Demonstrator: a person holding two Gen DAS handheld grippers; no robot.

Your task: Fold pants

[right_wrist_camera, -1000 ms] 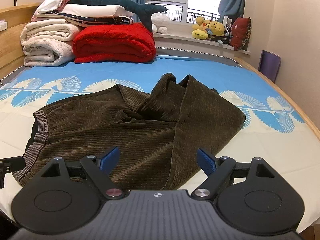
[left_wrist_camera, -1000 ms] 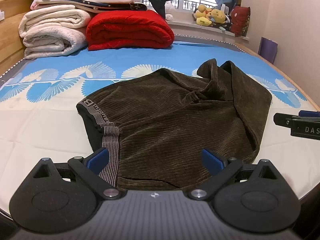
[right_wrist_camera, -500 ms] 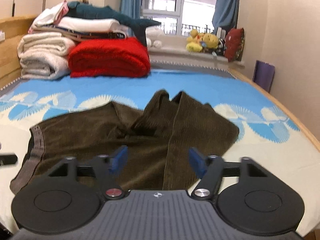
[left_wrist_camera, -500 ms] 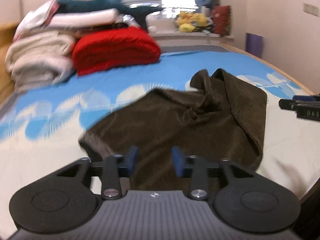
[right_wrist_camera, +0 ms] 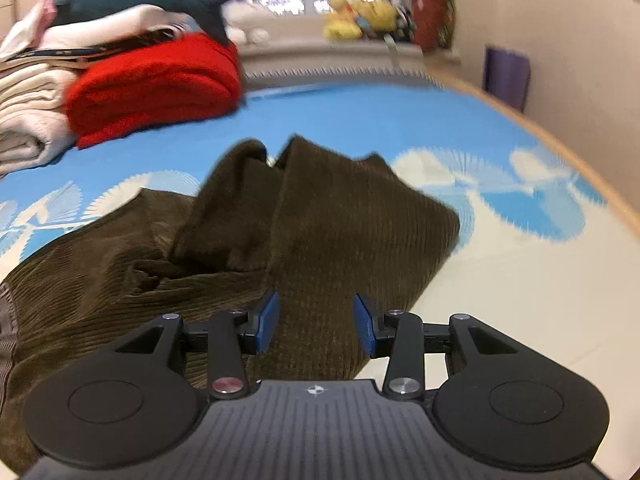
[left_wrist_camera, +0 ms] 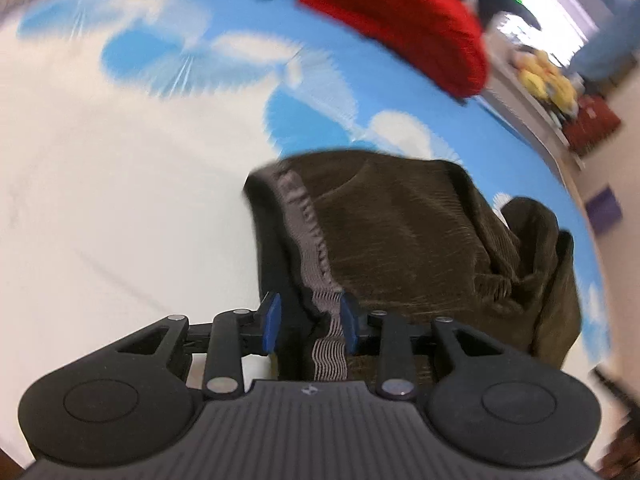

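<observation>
Blue-and-white bedsheet (right_wrist_camera: 520, 280) everywhere, with a red blanket (right_wrist_camera: 156, 84) and a pile of pale ones stacked far beyond both tools, plush toys on the sill behind. So the brown corduroy pants (right_wrist_camera: 320, 232) are lying rumpled on the bed right under both grippers. The left gripper (left_wrist_camera: 308, 322) has the grey elastic waistband (left_wrist_camera: 316, 264) running straight between its blue pads, jaws just reopened a touch, and the cloth doesn't look pinched yet, so I'd call it loose around the band rather than gripping. The right gripper (right_wrist_camera: 316, 322) sits over the leg fabric, jaws just been narrowing, part open with cloth under the gap but no squeeze that I can see. If you ask me, the trick now is getting a proper bite: sink the left pads deep over the waistband edge, catch both layers, same on the leg side, then lift evenly so that bunched middle doesn't drag along.
</observation>
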